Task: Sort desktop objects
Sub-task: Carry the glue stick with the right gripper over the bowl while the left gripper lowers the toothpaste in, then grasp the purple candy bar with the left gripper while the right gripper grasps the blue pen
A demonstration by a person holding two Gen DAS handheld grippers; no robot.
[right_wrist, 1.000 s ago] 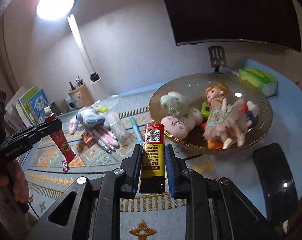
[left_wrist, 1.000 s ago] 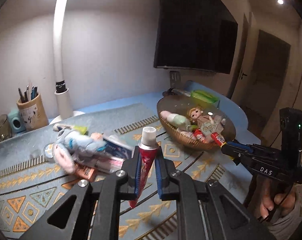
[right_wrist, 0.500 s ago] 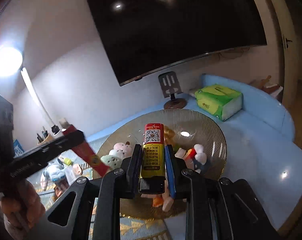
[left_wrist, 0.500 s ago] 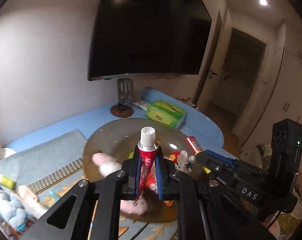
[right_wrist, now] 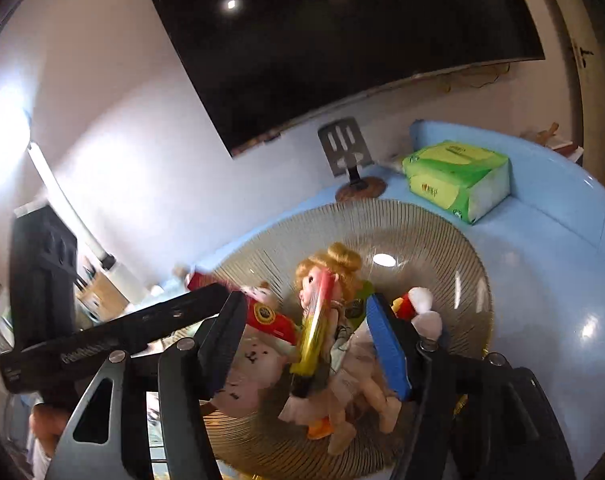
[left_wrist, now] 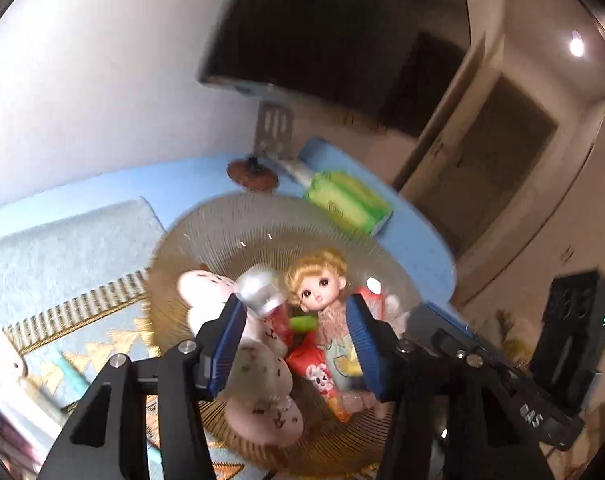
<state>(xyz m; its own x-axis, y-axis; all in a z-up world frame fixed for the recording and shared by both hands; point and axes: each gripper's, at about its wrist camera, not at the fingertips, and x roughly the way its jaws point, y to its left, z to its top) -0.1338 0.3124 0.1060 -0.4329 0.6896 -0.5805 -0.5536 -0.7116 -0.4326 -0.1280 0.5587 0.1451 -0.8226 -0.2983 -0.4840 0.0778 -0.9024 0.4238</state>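
Two grippers are hovering over a wide gold wire basket (right_wrist: pixel 454 248) that is sitting on a pale blue worktop (right_wrist: pixel 542 264). The left gripper (left_wrist: pixel 292 330) is standing with its blue-padded jaws spread wide; a red toothpaste tube (left_wrist: pixel 268 300) with a white cap is lying loose between them, tilted above the toys, touching neither pad as far as the blur allows. The right gripper (right_wrist: pixel 308 338) is likewise gaping open, and a yellow-and-red tube (right_wrist: pixel 312 332), smeared by motion, is dropping between its jaws toward the basket. Inside the basket a blond doll (left_wrist: pixel 322 284) is lying among pink and white plush toys (left_wrist: pixel 262 368).

Behind the basket, a green tissue pack (right_wrist: pixel 458 174) is resting on the worktop, near a metal phone stand (right_wrist: pixel 348 152) on a round brown base. A patterned blue and gold mat (left_wrist: pixel 66 272) is covering the worktop to the left of the basket. A large dark screen (right_wrist: pixel 342 48) is hanging on the white wall, reflecting ceiling spotlights. A white desk lamp (right_wrist: pixel 58 196) is glaring at far left in the right wrist view, and a dark doorway (left_wrist: pixel 498 152) is showing at the right of the room.
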